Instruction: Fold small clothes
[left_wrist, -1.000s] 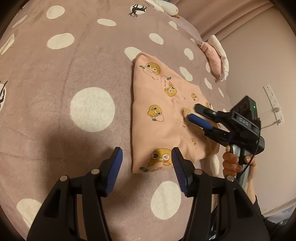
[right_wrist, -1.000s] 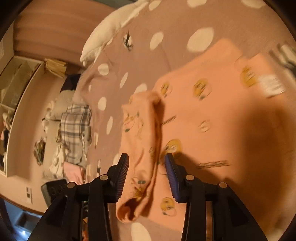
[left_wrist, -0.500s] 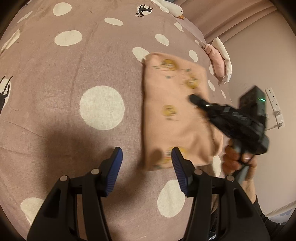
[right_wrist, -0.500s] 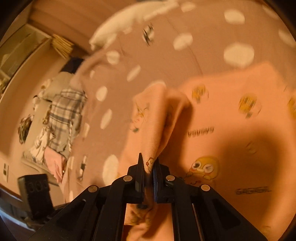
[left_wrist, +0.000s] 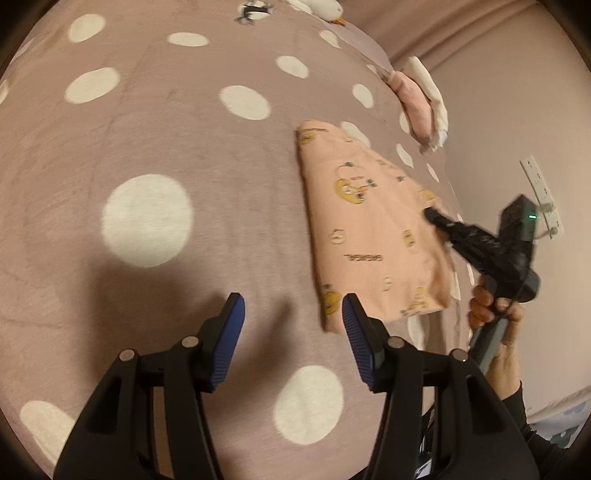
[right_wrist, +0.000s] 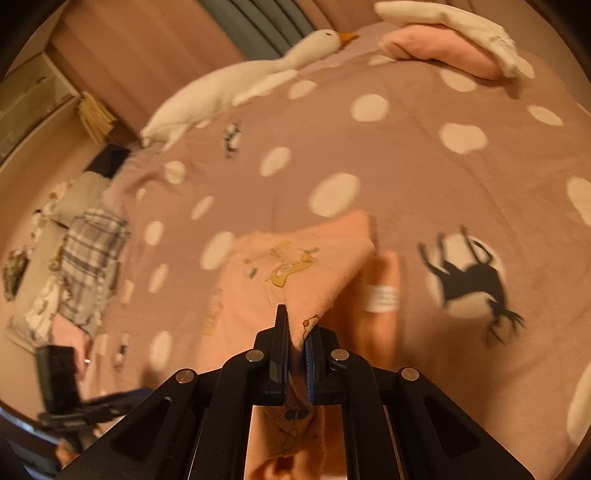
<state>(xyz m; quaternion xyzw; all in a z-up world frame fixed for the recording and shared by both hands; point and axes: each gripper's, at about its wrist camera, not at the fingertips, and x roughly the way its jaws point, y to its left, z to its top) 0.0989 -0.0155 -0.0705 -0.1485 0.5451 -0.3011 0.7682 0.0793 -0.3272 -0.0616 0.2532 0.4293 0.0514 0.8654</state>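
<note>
A small peach garment (left_wrist: 369, 229) printed with yellow cartoon birds lies folded on the dotted mauve bedspread (left_wrist: 147, 147). My right gripper (left_wrist: 432, 214) is shut on the garment's right edge and holds it lifted; in the right wrist view the cloth (right_wrist: 295, 280) is pinched between the closed fingers of that gripper (right_wrist: 295, 332), with a white label (right_wrist: 382, 298) showing underneath. My left gripper (left_wrist: 291, 332) is open and empty, just above the bedspread, left of the garment's near corner.
A folded pink and white pile (left_wrist: 421, 107) lies at the bed's far right edge, by the wall with a socket (left_wrist: 543, 195). A white goose plush (right_wrist: 251, 77) lies at the bed's head. Plaid clothes (right_wrist: 88, 254) lie beside the bed.
My right gripper shut on the garment's edge and drew it up and to the right. The garment now lies further right of my open left gripper.
</note>
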